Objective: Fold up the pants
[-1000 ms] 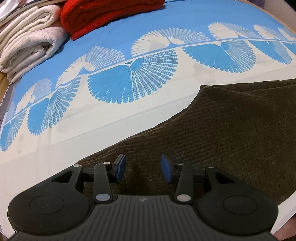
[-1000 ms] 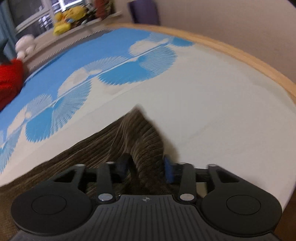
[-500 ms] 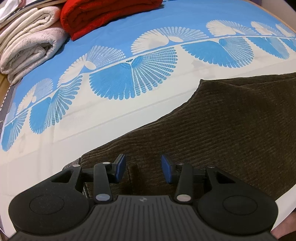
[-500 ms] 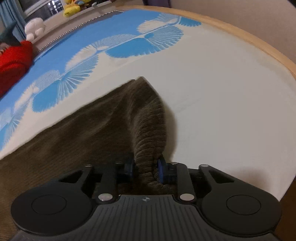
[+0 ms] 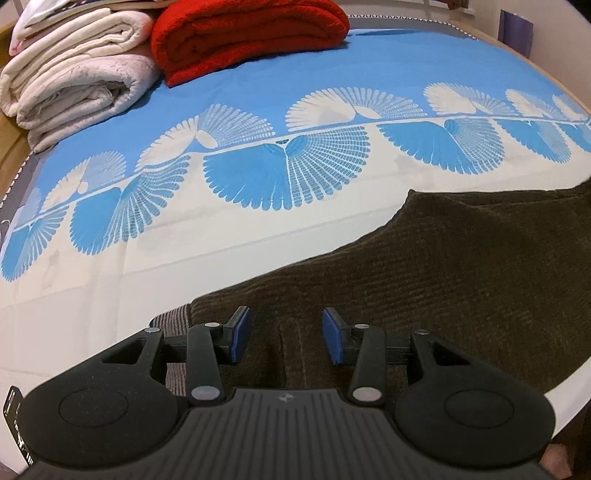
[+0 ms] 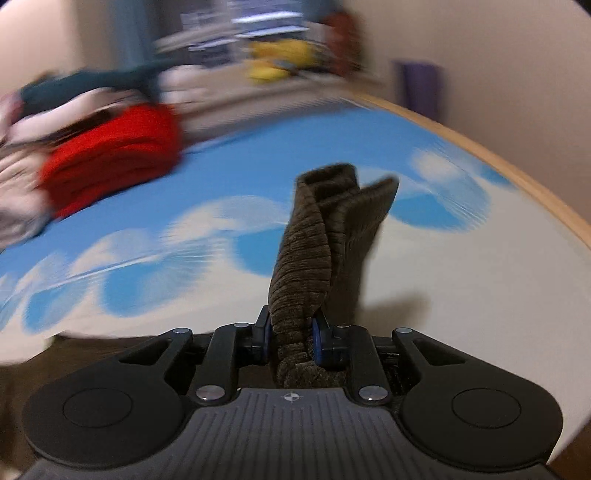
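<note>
I'm pinching the soft, floppy dark-brown corduroy pants [image 6: 306,266] by 1 bunched end w/ my right gripper [image 6: 291,341]; my left gripper [image 5: 286,336] is hovering unclenched over the fabric, gripping nothing.

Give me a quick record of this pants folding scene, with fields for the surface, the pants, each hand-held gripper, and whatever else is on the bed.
surface: bed sheet, blue and white fan pattern
pants: brown corduroy pants, spread flat on the sheet in the left wrist view
left hand-held gripper: open, over the pants
right hand-held gripper: shut on a bunched end of the pants, held off the sheet
other items: red blanket and white blankets, folded, at the far end
</note>
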A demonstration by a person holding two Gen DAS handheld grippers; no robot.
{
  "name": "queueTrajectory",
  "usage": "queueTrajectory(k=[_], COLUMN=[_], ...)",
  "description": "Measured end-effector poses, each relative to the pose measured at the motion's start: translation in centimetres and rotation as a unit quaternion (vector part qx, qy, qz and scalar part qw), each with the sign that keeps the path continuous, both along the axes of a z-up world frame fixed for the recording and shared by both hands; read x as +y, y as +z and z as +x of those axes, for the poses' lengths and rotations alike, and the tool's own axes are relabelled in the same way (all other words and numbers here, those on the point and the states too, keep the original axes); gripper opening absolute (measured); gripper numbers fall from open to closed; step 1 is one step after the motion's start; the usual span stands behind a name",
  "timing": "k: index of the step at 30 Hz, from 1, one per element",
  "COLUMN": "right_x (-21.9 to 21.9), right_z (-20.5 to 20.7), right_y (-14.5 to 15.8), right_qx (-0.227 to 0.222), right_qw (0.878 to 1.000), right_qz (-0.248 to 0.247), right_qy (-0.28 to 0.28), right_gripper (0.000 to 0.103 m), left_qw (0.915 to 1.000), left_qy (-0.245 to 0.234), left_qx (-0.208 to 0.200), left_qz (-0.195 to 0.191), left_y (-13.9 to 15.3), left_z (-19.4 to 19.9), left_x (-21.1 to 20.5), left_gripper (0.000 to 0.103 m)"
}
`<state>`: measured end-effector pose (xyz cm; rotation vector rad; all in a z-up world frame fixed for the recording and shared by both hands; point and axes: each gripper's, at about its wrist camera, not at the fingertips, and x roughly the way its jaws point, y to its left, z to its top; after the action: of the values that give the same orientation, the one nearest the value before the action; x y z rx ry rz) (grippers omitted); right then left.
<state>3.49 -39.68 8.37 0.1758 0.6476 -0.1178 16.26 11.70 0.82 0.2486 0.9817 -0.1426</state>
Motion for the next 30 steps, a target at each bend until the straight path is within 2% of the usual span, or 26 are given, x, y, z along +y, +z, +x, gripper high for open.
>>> queueTrajectory(k=[3, 5, 6, 8, 9, 10, 12, 14, 18, 23, 26, 28, 30], right_x=[9.0, 14.1, 15.8, 18.2, 18.9, 19.0, 17.9, 16.2, 12.8, 13.0, 13.8, 13.8, 12.7], right_z=[0.3, 0.8, 1.0, 1.0, 0.8, 0.5, 0.1, 0.0, -0.9, -2.8, -3.6, -3.6, -3.9], right_y=[-0.1, -1.4, -2.0, -2.1, -1.6, -0.9, 0.2, 0.4, -2.4, -8.0, -8.2, -8.9, -9.4], right_qx=[-0.013, 0.006, 0.019, 0.035, 0.029, 0.015, -0.009, -0.013, 0.027, 0.089, 0.069, 0.075, 0.087], right_qw=[0.999, 0.994, 0.988, 0.965, 0.957, 0.954, 0.956, 0.967, 0.980, 0.980, 0.981, 0.982, 0.986], right_qz=[0.000, 0.042, 0.078, 0.148, 0.165, 0.167, 0.161, 0.142, 0.105, 0.064, 0.053, 0.033, -0.002], right_qy=[0.050, 0.100, 0.134, 0.212, 0.239, 0.249, 0.244, 0.212, 0.167, 0.167, 0.176, 0.171, 0.141], right_gripper=[0.024, 0.034, 0.044, 0.045, 0.045, 0.047, 0.054, 0.061, 0.061, 0.060, 0.058, 0.058, 0.058], left_qw=[1.0000, 1.0000, 1.0000, 0.9999, 0.9998, 0.9998, 0.9996, 0.9993, 0.9958, 0.9865, 0.9784, 0.9739, 0.9684], left_qy=[-0.003, -0.001, 0.001, 0.007, 0.010, 0.012, 0.014, 0.014, 0.014, -0.009, -0.019, -0.019, -0.015], left_qx=[0.000, 0.001, 0.002, 0.004, 0.004, 0.005, 0.004, 0.005, 0.025, 0.057, 0.081, 0.095, 0.112], left_qz=[-0.001, -0.003, -0.004, -0.010, -0.014, -0.017, -0.022, -0.035, -0.087, -0.154, -0.189, -0.206, -0.222], left_y=[0.1, 0.1, 0.1, 0.2, 0.2, 0.2, 0.4, 0.6, 0.7, 0.7, 0.2, -0.3, -1.0], left_z=[-0.7, -1.0, -1.0, -1.1, -1.1, -1.2, -1.2, -1.1, -0.6, 0.1, 0.9, 1.6, 2.4], left_x=[0.5, 1.0, 1.3, 1.9, 2.2, 2.4, 2.7, 2.8, 1.9, -1.9, -4.8, -6.6, -8.5], left_gripper=[0.047, 0.047, 0.047, 0.049, 0.050, 0.050, 0.050, 0.050, 0.050, 0.048, 0.048, 0.048, 0.048])
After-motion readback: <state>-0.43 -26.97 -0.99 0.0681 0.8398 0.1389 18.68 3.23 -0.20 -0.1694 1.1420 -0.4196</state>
